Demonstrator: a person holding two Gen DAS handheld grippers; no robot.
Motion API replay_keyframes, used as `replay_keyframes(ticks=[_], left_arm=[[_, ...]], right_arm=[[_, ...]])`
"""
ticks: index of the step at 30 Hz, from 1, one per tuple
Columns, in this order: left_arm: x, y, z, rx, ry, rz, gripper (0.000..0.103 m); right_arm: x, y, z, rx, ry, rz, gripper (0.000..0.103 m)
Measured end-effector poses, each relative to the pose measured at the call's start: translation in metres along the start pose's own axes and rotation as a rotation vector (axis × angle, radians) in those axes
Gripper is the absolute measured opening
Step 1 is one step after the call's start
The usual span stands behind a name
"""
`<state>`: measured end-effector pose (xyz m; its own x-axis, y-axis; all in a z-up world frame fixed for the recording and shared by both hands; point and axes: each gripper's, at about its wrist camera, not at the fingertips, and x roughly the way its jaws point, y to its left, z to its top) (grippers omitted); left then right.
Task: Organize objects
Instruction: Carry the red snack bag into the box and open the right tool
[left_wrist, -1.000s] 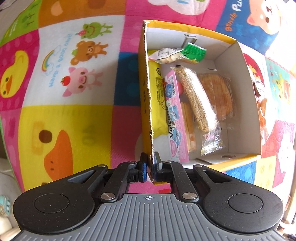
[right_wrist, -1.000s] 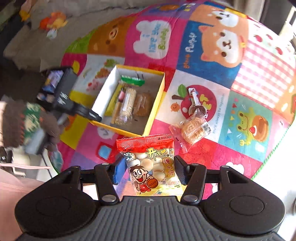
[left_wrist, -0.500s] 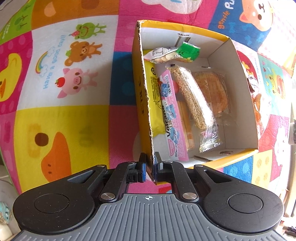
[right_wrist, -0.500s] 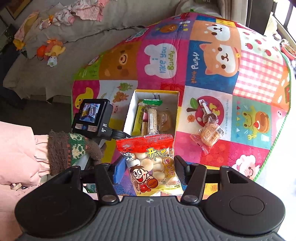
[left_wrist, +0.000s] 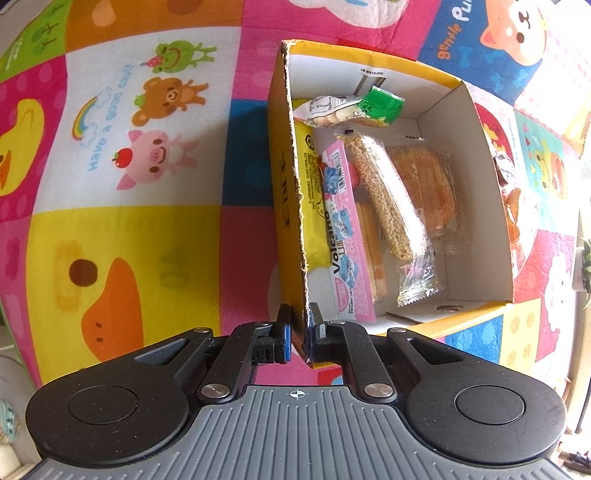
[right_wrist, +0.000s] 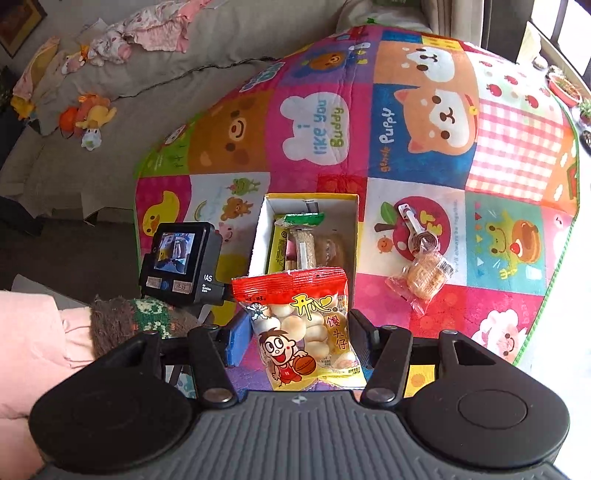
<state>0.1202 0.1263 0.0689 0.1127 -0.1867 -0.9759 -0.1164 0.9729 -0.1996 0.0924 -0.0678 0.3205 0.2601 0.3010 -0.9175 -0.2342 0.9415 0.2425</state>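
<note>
A: On the patchwork play mat (left_wrist: 122, 229), what did the left wrist view show?

B: The left gripper (left_wrist: 300, 328) was pinched nearly closed on the near end of the left wall of the yellow cardboard box (left_wrist: 286, 184), one finger outside, one inside. Inside the box lay a yellow packet (left_wrist: 312, 206) against that wall, then a pink Volcano packet (left_wrist: 345, 236), a clear-wrapped grain bar (left_wrist: 384, 199) and a wrapped orange biscuit (left_wrist: 432, 181). A green-ended snack bag (left_wrist: 351, 107) lay across the far end.

A: And the right wrist view?

B: The right gripper (right_wrist: 295, 338) stood partly open, its fingers clamped on the sides of a red-topped bag of small round buns (right_wrist: 301, 325), upright and held above the mat (right_wrist: 321, 122). The box (right_wrist: 260, 229) sat beyond it, mid-mat. To its right, near the mat's right edge, lay a wrapped round cracker (right_wrist: 424, 277), with nested measuring spoons (right_wrist: 417, 229) just beyond it. At the left, a gloved hand (right_wrist: 144, 319) held the other gripper's camera unit (right_wrist: 181, 258).
</note>
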Motion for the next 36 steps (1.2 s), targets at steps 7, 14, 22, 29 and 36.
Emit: replay_keyframes(ticks=[7, 14, 22, 29, 36], left_arm=[[-0.001, 0.005, -0.002, -0.028, -0.006, -0.015, 0.011], [-0.001, 0.014, -0.006, -0.07, -0.026, -0.053, 0.012], [-0.001, 0.015, -0.008, -0.078, -0.034, -0.058, 0.012], [0.0, 0.016, -0.006, -0.091, -0.023, -0.056, 0.012], [0.001, 0.012, -0.003, -0.1, -0.021, -0.045, 0.012]], right_arm=[[0.049, -0.007, 0.028, 0.121, 0.067, 0.028, 0.055], [0.086, 0.004, 0.048, 0.142, 0.095, 0.026, 0.055], [0.114, 0.009, 0.076, 0.215, 0.06, 0.072, 0.056], [0.119, -0.007, 0.089, 0.28, 0.011, 0.114, 0.067], [0.102, -0.089, 0.041, 0.376, 0.01, -0.037, 0.069]])
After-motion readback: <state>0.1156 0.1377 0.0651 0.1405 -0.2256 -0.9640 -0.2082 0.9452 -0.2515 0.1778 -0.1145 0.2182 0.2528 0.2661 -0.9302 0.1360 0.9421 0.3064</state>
